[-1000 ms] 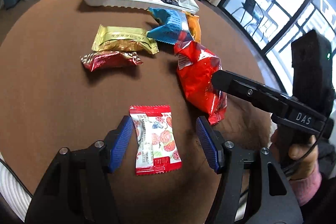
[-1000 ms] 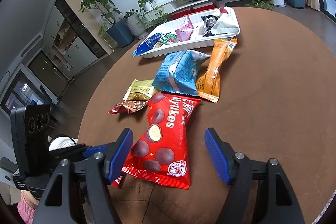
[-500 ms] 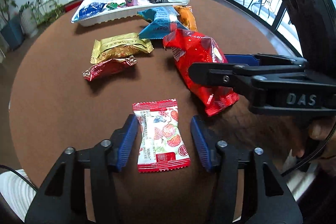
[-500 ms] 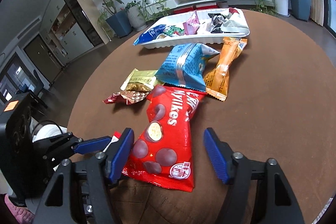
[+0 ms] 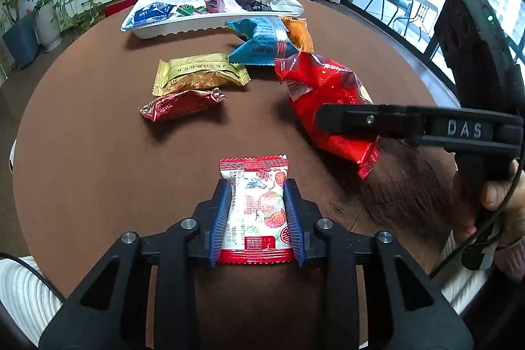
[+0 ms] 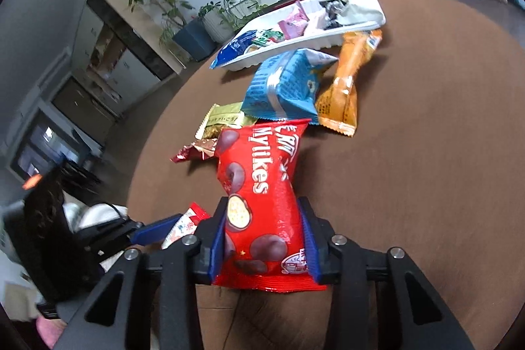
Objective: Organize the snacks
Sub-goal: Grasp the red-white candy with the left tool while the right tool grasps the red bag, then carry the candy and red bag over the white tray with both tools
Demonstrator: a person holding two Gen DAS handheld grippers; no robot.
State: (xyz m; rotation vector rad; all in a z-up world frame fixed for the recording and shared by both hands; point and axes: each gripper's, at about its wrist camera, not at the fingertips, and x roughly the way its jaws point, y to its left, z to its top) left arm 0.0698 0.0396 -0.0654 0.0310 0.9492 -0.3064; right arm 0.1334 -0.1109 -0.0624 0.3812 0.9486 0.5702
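While pinched between the blue pads of the left gripper [image 5: 257, 186], lies flat on the brown table [image 5: 98, 153] near its front edge: strawberry candy packet [image 5: 256, 218], jaws narrowed to its width and pressing both long sides. Looks almost weightless; thin slick film over a soft filling, likely to buckle or slip under a hard squeeze. Best held across the padded middle, as here, not by the crimped red ends. Bears small print too fine to read.

Right gripper [image 6: 263, 205] closed likewise on the red bag [image 6: 262, 173], low on its body, pads denting the foil. Cannot tell whether lifted clear of the table. Reads "Mylikes" in white among pictured chocolate balls. Seems puffy, crackly and light, with loose, crushable contents; calls for a gentle grip at the waist.

Shows "DAS" on the right gripper's side in the left view. Carries script on the gold packet [image 5: 197, 72], not made out with certainty. Beyond the blue bag [image 5: 262, 45], a white tray [image 5: 210, 23], part-filled, presumably the destination.
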